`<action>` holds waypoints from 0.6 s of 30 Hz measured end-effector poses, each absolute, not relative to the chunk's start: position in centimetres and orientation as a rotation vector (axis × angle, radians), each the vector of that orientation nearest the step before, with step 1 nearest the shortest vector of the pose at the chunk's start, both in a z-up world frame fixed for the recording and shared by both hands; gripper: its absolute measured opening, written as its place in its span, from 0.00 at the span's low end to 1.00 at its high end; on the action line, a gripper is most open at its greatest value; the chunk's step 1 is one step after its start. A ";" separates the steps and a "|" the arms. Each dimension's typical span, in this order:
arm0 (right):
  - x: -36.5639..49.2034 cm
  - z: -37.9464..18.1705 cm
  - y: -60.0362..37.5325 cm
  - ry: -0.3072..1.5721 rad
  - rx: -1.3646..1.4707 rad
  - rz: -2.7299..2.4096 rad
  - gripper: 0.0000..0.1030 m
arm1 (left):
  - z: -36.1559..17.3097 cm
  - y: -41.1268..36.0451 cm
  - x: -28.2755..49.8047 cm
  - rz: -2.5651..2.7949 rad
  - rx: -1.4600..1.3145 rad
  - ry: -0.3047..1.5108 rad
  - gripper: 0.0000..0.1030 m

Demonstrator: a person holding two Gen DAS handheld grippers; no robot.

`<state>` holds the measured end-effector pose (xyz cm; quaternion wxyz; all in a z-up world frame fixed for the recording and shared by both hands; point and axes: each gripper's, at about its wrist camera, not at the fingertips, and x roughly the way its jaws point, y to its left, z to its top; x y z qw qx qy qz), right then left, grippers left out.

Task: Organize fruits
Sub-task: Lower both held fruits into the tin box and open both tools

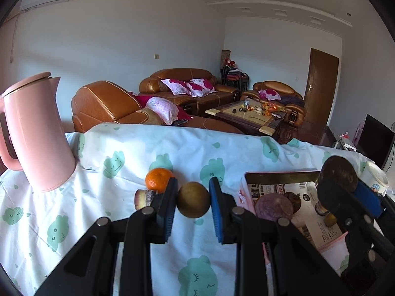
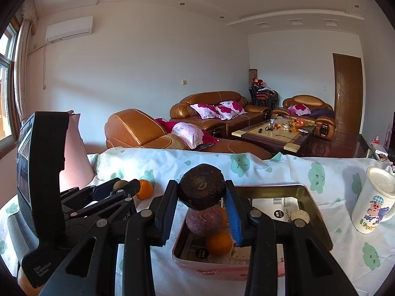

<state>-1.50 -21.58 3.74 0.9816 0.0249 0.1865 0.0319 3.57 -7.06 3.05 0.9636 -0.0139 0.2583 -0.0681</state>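
My left gripper [image 1: 193, 201] straddles a brownish-green round fruit [image 1: 193, 199] on the clouded cloth; the left pad touches it, the right pad stands a little off. An orange [image 1: 158, 178] and a cut brown piece [image 1: 142, 198] lie just left of it. My right gripper [image 2: 202, 192] is shut on a dark brown round fruit [image 2: 201, 189] and holds it above the pink tin tray [image 2: 318, 212]. In the tray lie a purple fruit [image 2: 203, 219] and an orange [image 2: 219, 242]. The right gripper [image 1: 345, 190] also shows in the left wrist view with its dark fruit [image 1: 338, 174].
A pink kettle [image 1: 37, 133] stands at the table's left. A white cartoon cup [image 2: 374, 201] stands right of the tray. The left gripper [image 2: 108, 197] reaches in left of the tray in the right wrist view. Sofas and a coffee table lie beyond the table's far edge.
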 end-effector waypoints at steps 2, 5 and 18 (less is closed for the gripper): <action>-2.0 4.1 -22.2 0.361 0.053 0.053 0.39 | 3.4 -7.7 3.2 -0.146 -0.021 0.505 0.26; -2.6 4.4 -23.7 0.351 0.058 0.036 0.39 | 4.0 -9.0 2.6 -0.168 -0.014 0.489 0.26; -1.7 3.7 -31.1 0.392 0.113 -0.100 0.39 | 3.0 -15.7 2.7 -0.259 0.037 0.532 0.26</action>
